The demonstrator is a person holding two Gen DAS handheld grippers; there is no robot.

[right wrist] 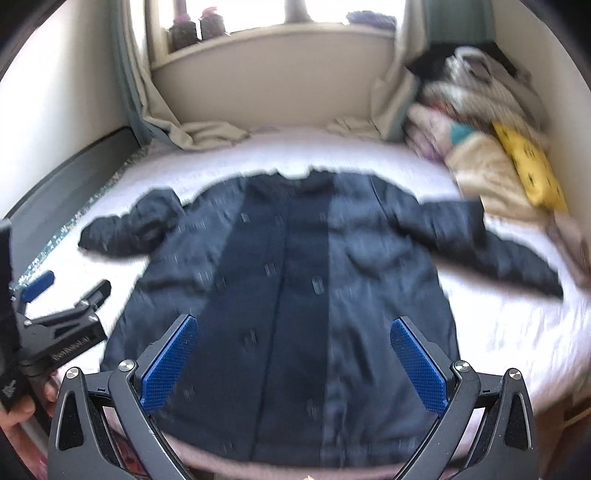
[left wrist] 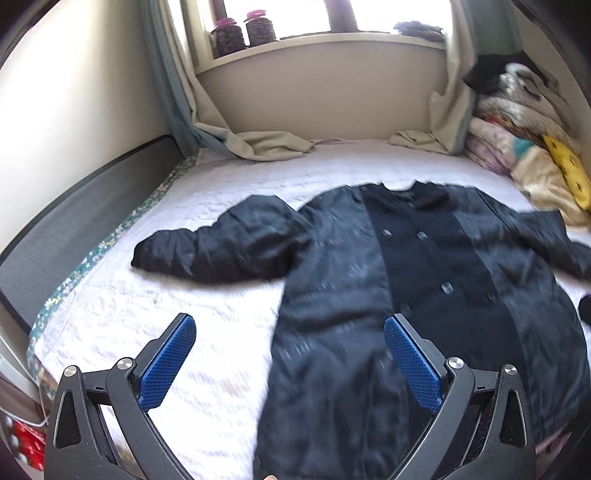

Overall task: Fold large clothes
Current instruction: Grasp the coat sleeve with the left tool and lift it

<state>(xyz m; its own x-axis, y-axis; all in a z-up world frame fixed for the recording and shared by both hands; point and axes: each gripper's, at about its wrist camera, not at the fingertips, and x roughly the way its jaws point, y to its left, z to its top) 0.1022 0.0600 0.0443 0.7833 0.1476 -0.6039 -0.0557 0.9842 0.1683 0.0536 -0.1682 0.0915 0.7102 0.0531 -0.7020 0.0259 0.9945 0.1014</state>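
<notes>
A large dark navy coat [left wrist: 388, 280] lies spread flat, front up, on a bed with a white quilt [left wrist: 155, 302]. Its sleeves reach out to both sides, and buttons run down the middle. In the right wrist view the whole coat [right wrist: 295, 280] shows, hem toward me. My left gripper [left wrist: 290, 328] is open and empty above the coat's lower left edge; it also shows at the left of the right wrist view [right wrist: 64, 282]. My right gripper [right wrist: 293, 332] is open and empty above the coat's lower middle.
A pile of folded blankets [left wrist: 517, 133] with a yellow cushion [left wrist: 569, 173] sits at the bed's far right. Curtains [left wrist: 258, 144] drape onto the bed's far edge below a window sill with jars [left wrist: 243, 31]. A dark bed frame [left wrist: 85, 206] runs along the left wall.
</notes>
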